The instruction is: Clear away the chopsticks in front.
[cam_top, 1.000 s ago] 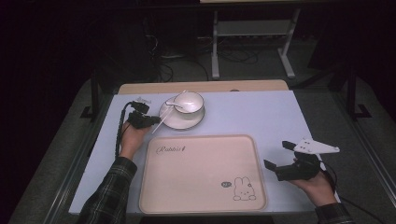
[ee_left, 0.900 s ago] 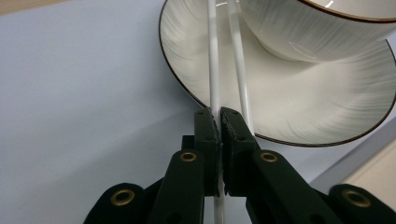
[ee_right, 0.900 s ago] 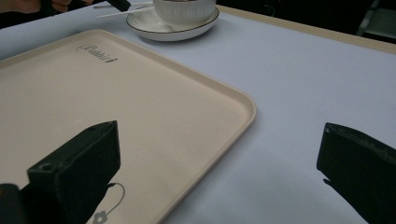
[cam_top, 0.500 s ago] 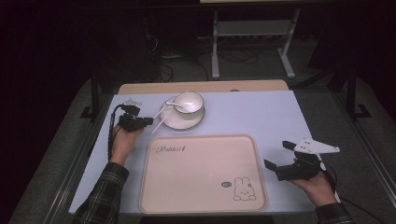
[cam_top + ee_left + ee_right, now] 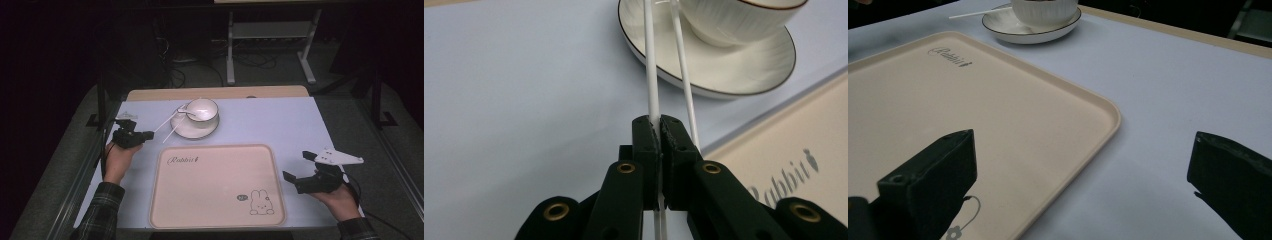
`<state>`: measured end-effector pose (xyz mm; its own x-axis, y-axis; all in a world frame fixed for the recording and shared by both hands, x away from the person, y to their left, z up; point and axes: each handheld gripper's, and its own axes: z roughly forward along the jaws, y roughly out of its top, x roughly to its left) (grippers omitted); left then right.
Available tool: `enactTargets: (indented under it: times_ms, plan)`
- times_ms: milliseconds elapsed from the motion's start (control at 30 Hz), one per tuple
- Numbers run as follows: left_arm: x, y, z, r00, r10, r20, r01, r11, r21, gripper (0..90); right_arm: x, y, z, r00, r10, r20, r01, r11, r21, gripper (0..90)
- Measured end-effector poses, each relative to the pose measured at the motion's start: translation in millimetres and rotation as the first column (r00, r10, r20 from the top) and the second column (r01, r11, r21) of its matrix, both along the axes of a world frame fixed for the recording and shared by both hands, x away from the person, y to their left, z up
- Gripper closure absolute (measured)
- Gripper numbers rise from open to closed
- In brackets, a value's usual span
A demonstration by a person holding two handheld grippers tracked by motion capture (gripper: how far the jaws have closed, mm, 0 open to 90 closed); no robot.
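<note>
High view: one pale bench carries one beige tray, one saucer and one cup standing on it. The tray bears the script word "Rabbit" near its far left corner and a small rabbit drawing near its near right corner; its surface is bare. Two thin white sticks run from the saucer toward the left claw, which sits just left of the tray's far left corner. The right claw hovers beside the tray's right edge, jaws spread. Open bench lies to the right of the cup and between tray and right bench edge.

Left gripper view: the left claw is clenched on one white stick, which passes between the jaw tips and reaches over the saucer rim. A second stick lies alongside, just right of the jaws, outside them. The cup stands on the saucer. Part of the tray lettering reads "Rabbi".

Right gripper view: the right claw is released, jaws wide apart, one over the tray and one over bare bench. The tray script shows at far left; the saucer and cup stand beyond the tray's far edge.
</note>
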<state>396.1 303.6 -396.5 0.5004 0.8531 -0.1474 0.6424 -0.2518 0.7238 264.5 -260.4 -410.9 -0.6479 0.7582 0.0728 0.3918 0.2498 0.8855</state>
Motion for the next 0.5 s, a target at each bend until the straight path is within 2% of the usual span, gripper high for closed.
enactTargets:
  times_ms: [300, 500]
  plan:
    - [-33.2, 19.1, 9.7, 0.9999, -0.01, 0.005, 0.01, 0.9996, -0.026, 86.1, -0.2, 0.4, 0.3, 1.0, 0.0, 0.0, 0.0, 1.0, 0.0, 0.0]
    - [-57.6, 24.4, 15.9, 0.9995, -0.026, 0.019, 0.027, 0.9987, -0.042, 86.1, 0.1, 0.7, 0.1, 1.0, 0.0, -0.001, 0.0, 1.0, -0.001, 0.0]
